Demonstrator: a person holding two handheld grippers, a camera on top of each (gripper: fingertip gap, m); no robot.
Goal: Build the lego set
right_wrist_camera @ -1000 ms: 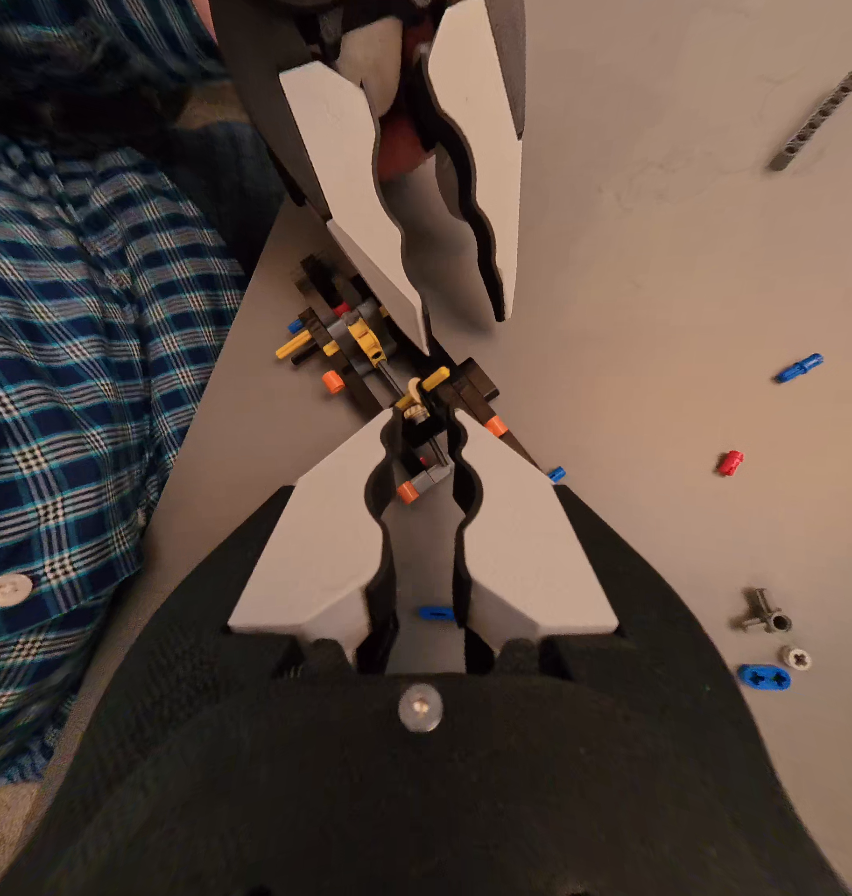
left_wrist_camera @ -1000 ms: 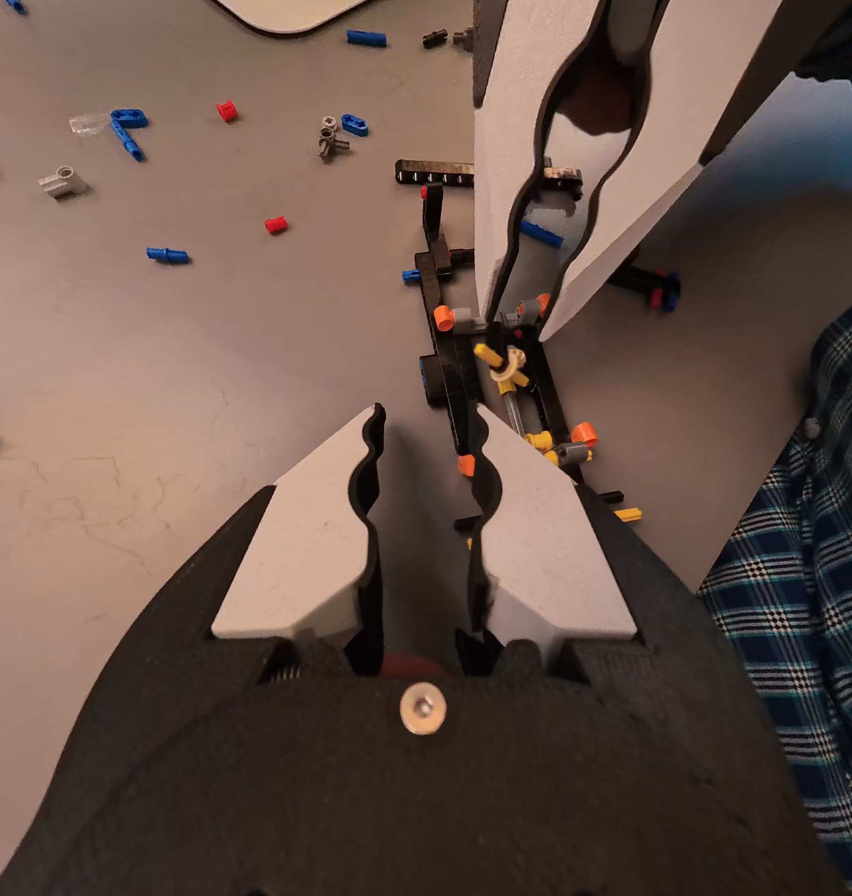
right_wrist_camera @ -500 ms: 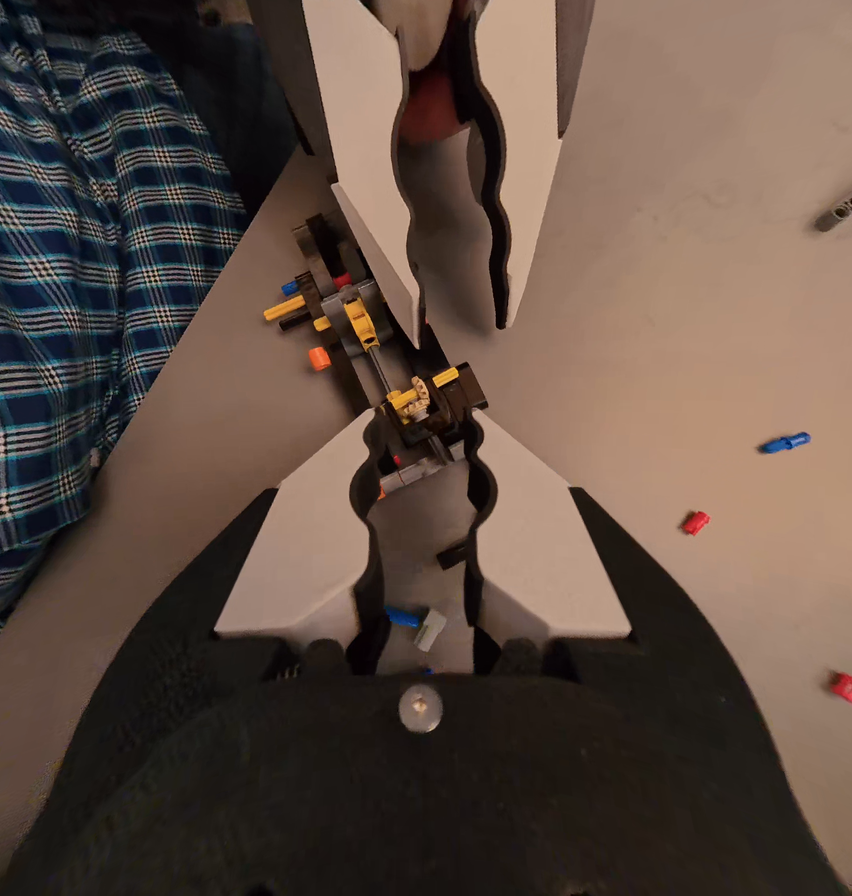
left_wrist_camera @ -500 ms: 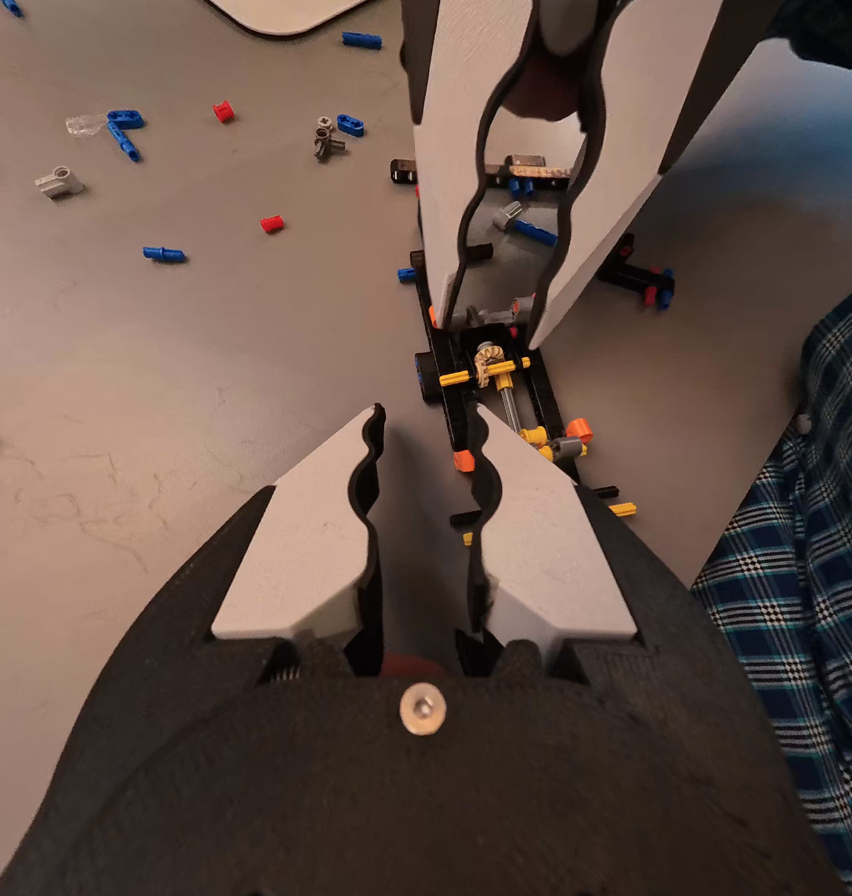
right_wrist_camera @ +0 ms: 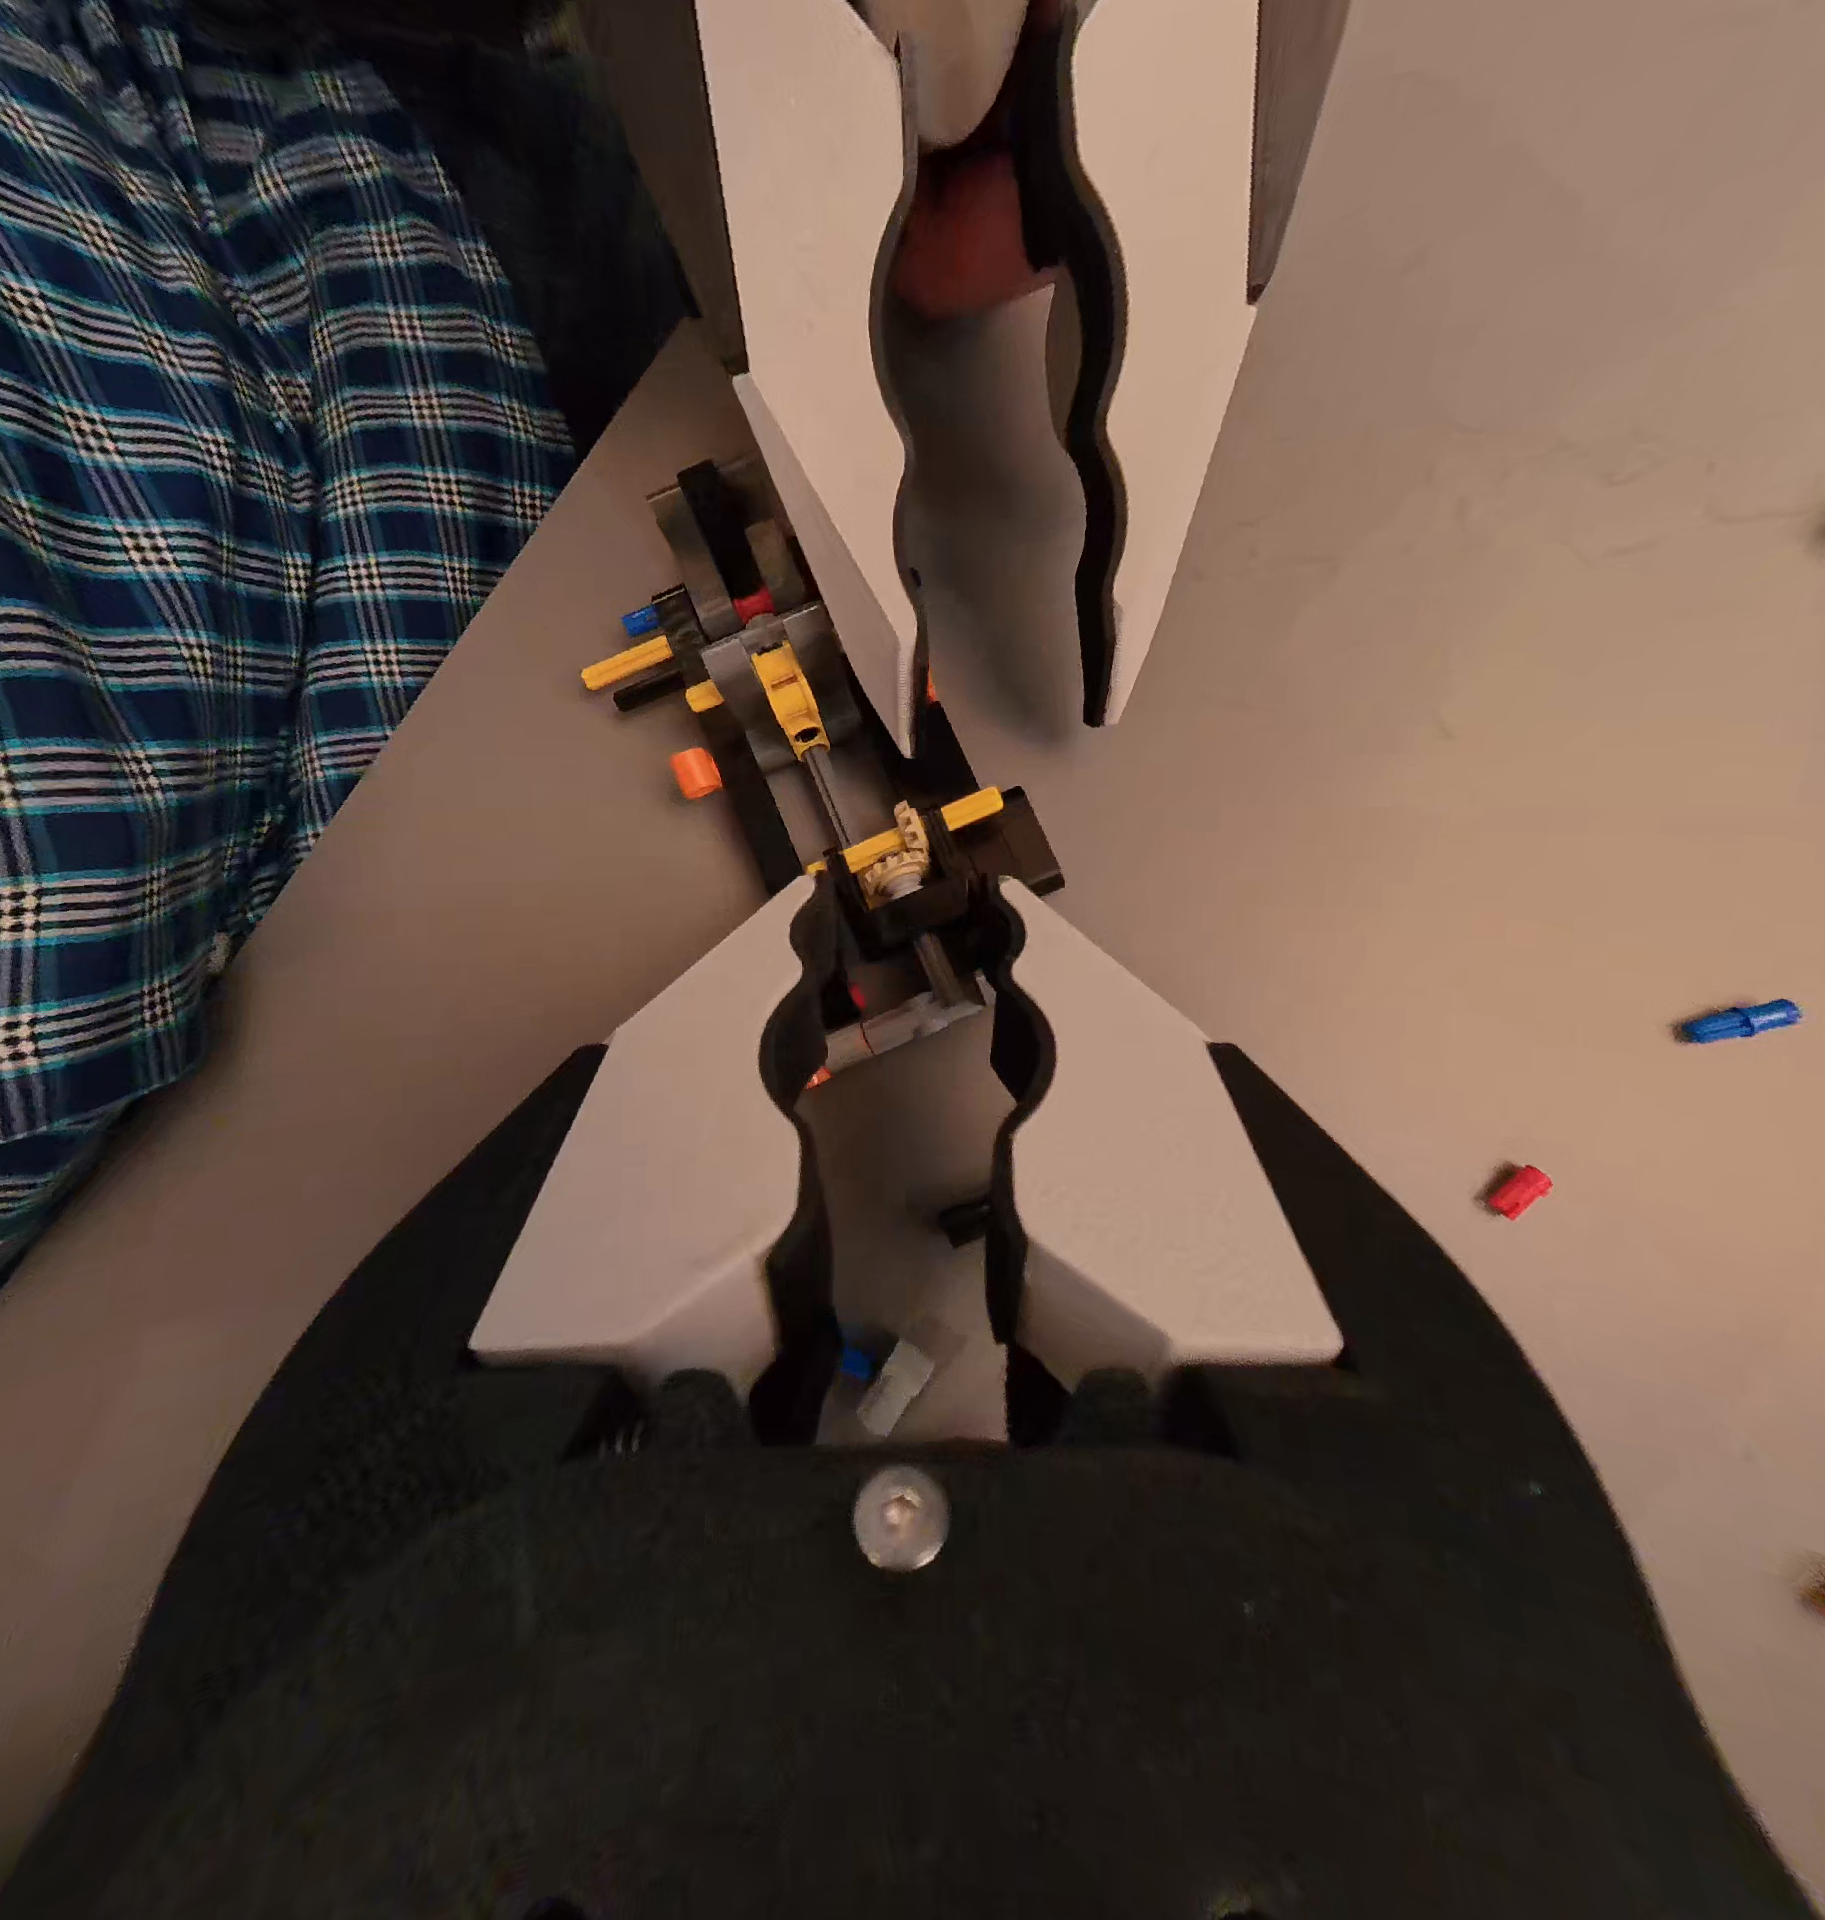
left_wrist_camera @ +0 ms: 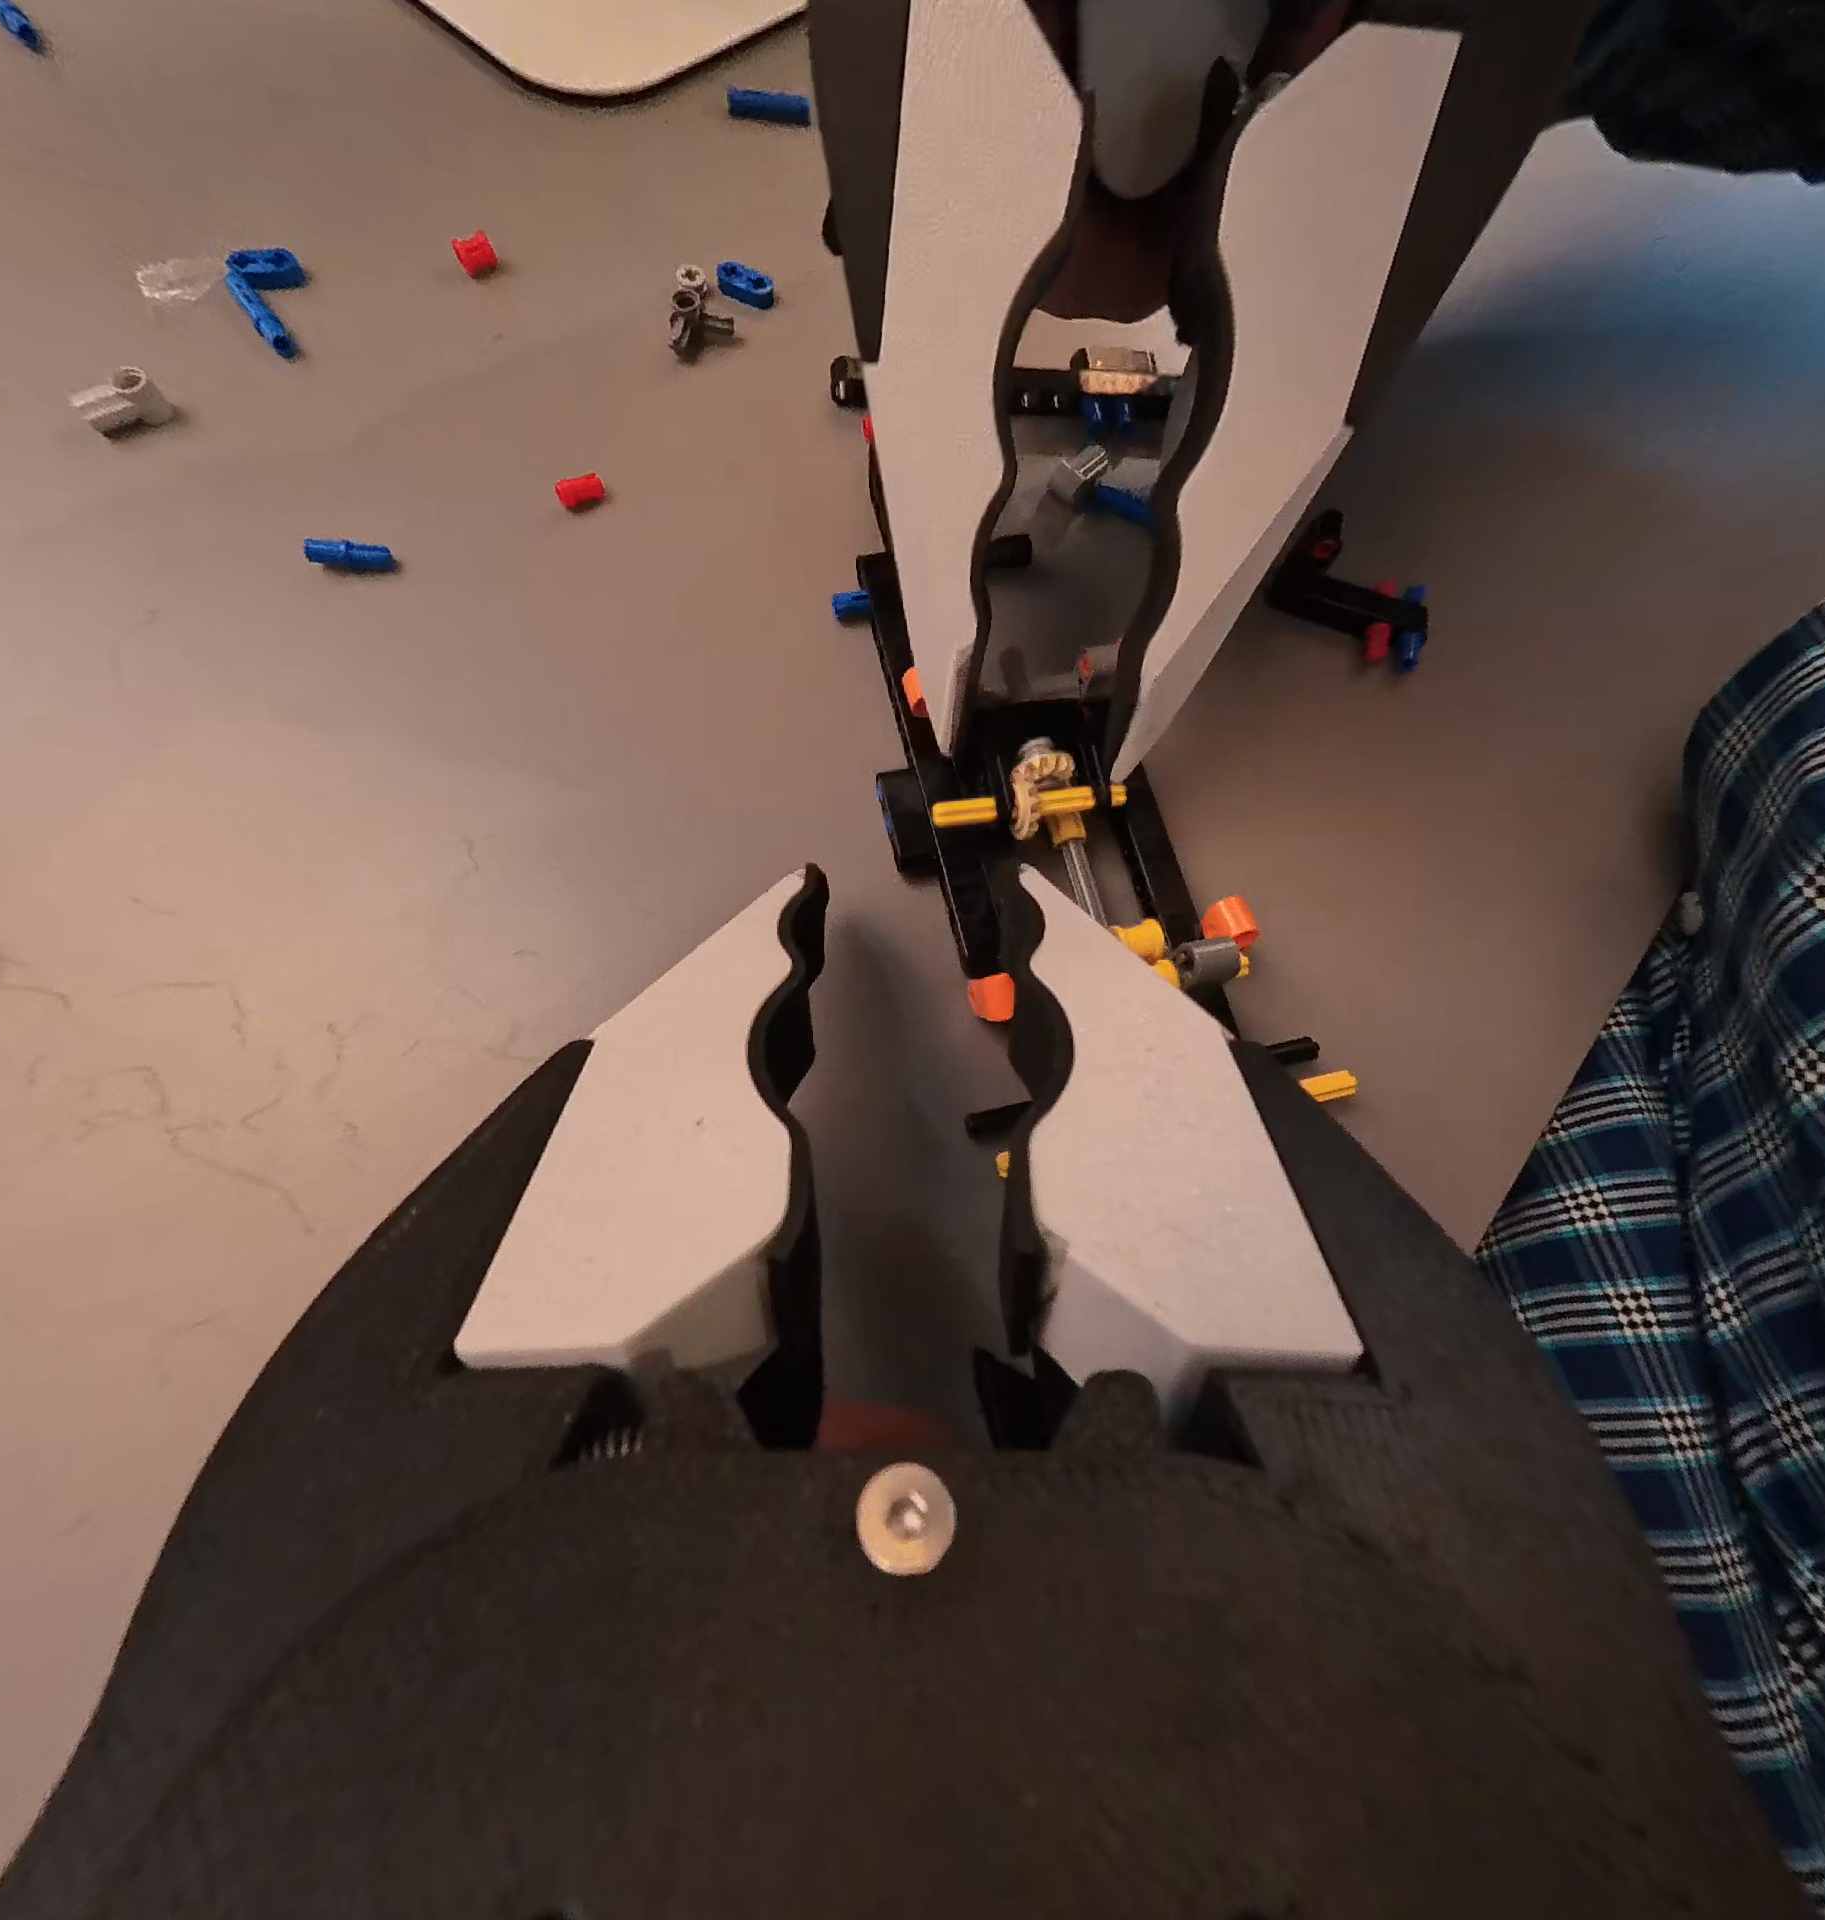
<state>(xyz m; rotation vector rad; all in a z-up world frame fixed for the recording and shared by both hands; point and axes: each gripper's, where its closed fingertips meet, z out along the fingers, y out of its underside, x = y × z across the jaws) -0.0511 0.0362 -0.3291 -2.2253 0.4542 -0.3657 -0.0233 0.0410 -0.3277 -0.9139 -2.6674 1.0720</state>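
The right gripper [right_wrist_camera: 903, 899] pinches the black lego frame [right_wrist_camera: 783, 810] at its gear end. The left gripper [left_wrist_camera: 918, 894], at 12 o'clock, gapes halfway, empty, one finger beside the frame.

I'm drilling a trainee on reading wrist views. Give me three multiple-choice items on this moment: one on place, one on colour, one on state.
1. Where is the tan gear?
A) on the chassis's cross axle
B) loose among the pins
C) in the left claw
2. What colour is that axle?
A) blue
B) yellow
C) red
3. How is the left claw?
A) shut on a pin
B) shut on the gear
C) open, empty
Key: 1A, the gear sits mid-axle inside the chassis; 2B, yellow shows either side of the gear; 3C, bare table shows between its fingers.
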